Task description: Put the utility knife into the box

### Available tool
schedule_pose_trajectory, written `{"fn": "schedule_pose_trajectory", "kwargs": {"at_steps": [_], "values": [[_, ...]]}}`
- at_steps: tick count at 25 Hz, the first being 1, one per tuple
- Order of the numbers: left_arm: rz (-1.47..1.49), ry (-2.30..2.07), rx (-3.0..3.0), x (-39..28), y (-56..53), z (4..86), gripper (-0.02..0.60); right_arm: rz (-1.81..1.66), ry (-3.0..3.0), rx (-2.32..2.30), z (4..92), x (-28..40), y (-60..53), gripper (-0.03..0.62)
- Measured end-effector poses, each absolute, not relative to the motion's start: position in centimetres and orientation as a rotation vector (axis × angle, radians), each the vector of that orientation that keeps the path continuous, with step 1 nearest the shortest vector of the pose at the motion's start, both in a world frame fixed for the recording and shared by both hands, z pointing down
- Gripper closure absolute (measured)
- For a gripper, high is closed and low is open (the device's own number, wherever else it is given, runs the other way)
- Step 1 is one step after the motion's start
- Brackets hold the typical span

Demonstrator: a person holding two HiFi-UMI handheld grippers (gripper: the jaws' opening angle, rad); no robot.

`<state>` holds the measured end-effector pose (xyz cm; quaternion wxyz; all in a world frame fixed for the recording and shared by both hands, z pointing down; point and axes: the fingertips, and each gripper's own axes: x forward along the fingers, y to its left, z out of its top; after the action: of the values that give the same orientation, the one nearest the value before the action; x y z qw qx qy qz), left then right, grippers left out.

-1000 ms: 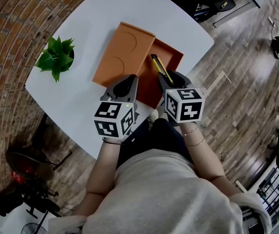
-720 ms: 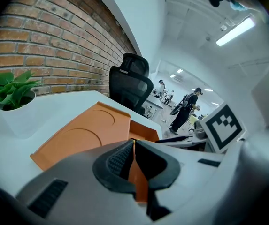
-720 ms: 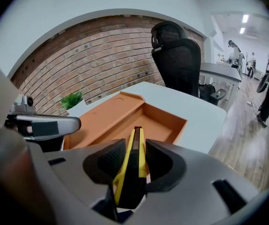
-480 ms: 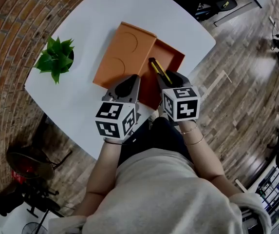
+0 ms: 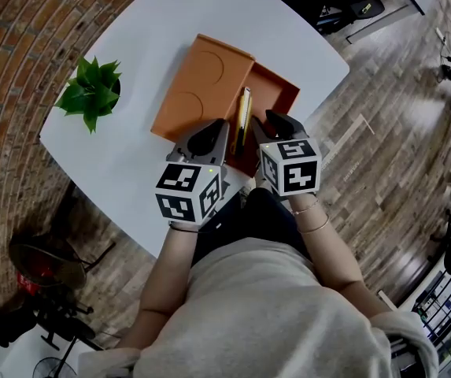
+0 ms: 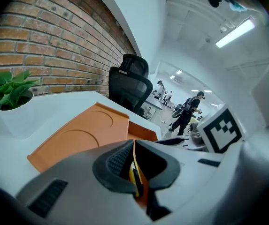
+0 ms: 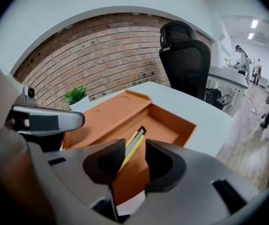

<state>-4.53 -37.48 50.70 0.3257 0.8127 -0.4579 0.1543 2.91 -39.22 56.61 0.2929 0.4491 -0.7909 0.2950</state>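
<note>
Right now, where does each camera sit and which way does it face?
Head view: on the head, steeply down onto the white table; forearms, left gripper, right gripper show.
Left gripper view: along its jaws, shut on the orange box wall, toward the plant.
Right gripper view: along its open jaws at the utility knife in the box.
Shared: all show box and knife.

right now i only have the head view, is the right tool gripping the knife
Observer: No. In the right gripper view the right tool has its jaws apart; the knife runs between them but is not pinched.
Operator: and the left tool, can't read its jaws from above
Observer: In the left gripper view the left tool has its jaws closed on a thin orange edge, probably a wall of the box.
</note>
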Motion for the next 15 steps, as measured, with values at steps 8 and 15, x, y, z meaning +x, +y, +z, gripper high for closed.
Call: {"fn": "schedule_pose_trajectory", "kwargs": {"at_steps": [8,15], "values": [[0.411,-1.217,2.132,-4.9,-37.2,50.4,0.568,0.774,-2.176,1.188,55.1,2.2,-38.8,0.44],[0.397,-1.246,2.154,-4.8,-36.2,49.0,0.568,0.799,-2.301,1.181,51.9,2.0,-37.7,0.439]]}}
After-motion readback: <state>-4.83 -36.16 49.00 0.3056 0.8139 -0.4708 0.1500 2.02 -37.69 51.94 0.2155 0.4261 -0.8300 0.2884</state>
